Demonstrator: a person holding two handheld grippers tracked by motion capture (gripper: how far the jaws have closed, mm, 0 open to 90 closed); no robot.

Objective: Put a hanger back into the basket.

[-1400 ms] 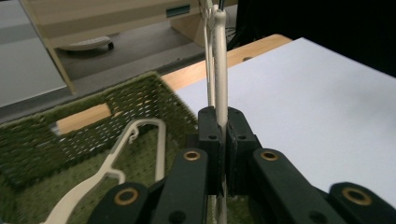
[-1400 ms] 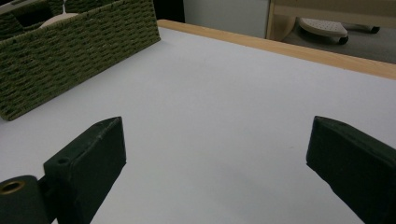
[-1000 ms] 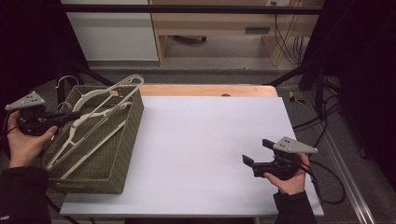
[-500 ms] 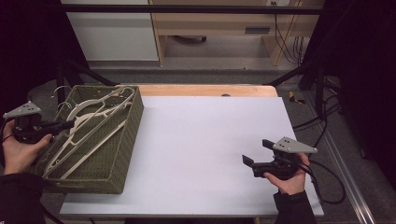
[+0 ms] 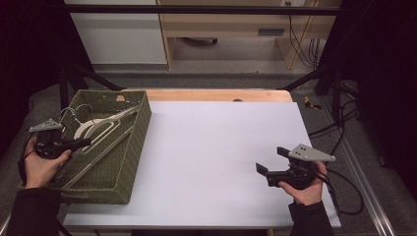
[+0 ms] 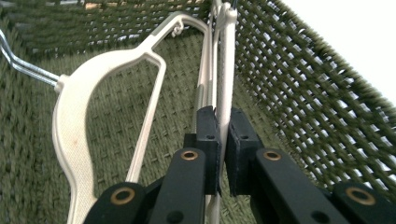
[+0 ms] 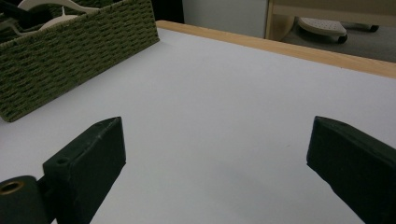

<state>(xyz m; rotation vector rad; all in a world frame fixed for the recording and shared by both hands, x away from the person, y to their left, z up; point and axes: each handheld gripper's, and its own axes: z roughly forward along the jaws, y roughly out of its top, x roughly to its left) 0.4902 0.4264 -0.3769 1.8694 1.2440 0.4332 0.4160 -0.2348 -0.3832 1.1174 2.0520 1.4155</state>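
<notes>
The white worktop in front of me is bare, and at its left side stands the green woven basket, the biggest thing here; its walls are open weave and give a little, I think, so I should not lean on them. Inside the basket lie the hangers, cream plastic with thin metal hooks, and they lie flat on the basket floor, one over the other, with the hooks toward the far left corner. I judge them light and stiff, but the plastic is smooth and a little slippery, and the long thin bars can bend or twist if I hold them far from the middle. Also the hooks and the open triangles catch easily on each other and on the weave, so one hanger may drag its neighbour. My left gripper is down in the basket with its jaws together, clamped on the straight bar of one hanger, which runs up between the black pads near the right wall of the basket. The bar is a good place to hold because it is straight and narrow, but a grip nearer the neck would turn less in the pads. The broad curved shoulder of another hanger lies just beside, to the left. My right gripper rests low over the worktop, well apart from the basket, its jaws wide apart with nothing between them.
</notes>
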